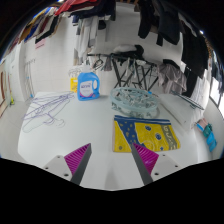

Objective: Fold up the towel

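The claw [112, 160] is hanging above a white counter [60, 125] with its two fingers spread wide and nothing sitting between them; the pink pads [78, 158] are facing each other across an empty gap. The towel [143, 133], yellow with a dark printed pattern and a purple edge, is lying flat on the counter just ahead of the fingers at about one o'clock, its near edge reaching close to the right fingertip. Beyond it, at roughly twelve to one o'clock, a crumpled grey-white cloth [132, 99] is sitting in a heap, and at eleven o'clock a blue-and-white box [88, 85] is standing upright. At about nine to ten o'clock a tangle of thin wire hangers [42, 112] is resting on the surface, well apart from the towel. Farther back a dark folding rack [130, 65] is standing, and dark clothes [170, 30] are hanging overhead. The towel is looking thin, soft and light, so it is likely going to drape and sag rather than hold its shape, and it may drag along the smooth counter instead of lifting cleanly. The sensible hold is probably a near corner or the near purple edge, pinching a single layer so the far part stays lying flat while the fold is carried over. No fold is showing yet.
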`<state>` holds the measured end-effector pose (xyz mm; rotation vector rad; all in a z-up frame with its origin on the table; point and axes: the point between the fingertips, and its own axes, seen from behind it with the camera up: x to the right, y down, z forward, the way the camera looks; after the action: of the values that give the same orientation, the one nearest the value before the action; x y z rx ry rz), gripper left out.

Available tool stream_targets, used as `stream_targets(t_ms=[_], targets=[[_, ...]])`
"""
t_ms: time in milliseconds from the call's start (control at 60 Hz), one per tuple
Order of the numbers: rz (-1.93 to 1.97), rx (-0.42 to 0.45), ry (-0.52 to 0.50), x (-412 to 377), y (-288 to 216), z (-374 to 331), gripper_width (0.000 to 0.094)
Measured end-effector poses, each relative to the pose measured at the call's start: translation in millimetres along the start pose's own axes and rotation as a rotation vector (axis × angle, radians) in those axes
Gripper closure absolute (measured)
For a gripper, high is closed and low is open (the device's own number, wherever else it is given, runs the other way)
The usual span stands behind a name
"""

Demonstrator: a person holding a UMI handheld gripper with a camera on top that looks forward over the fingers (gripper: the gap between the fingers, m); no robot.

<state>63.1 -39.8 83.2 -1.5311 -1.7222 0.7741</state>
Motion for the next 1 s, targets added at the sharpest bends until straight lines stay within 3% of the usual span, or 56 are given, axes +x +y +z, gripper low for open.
stream_targets(t_ms=[367, 600, 700, 783, 833, 867, 883, 1000], targets=[[0.048, -0.013, 0.027, 18.8, -24.9, 133.4, 0.0079], [0.082, -0.045, 0.035, 22.6, -22.2, 175.4, 0.0118], [0.085, -0.092, 0.035, 24.4, -5.5, 184.6, 0.0293], [0.073, -0.056, 0.022, 23.9, -9.0, 186.1, 0.0424], [0.046, -0.050, 0.012, 21.4, -9.9, 187.2, 0.0611], [0.023, -0.044, 0.045, 31.0, -10.1, 191.4, 0.0842], [0.007, -0.045, 0.067, 35.9, -10.5, 189.7, 0.0894], [0.017, -0.065, 0.060, 34.9, -10.0, 188.3, 0.0905]])
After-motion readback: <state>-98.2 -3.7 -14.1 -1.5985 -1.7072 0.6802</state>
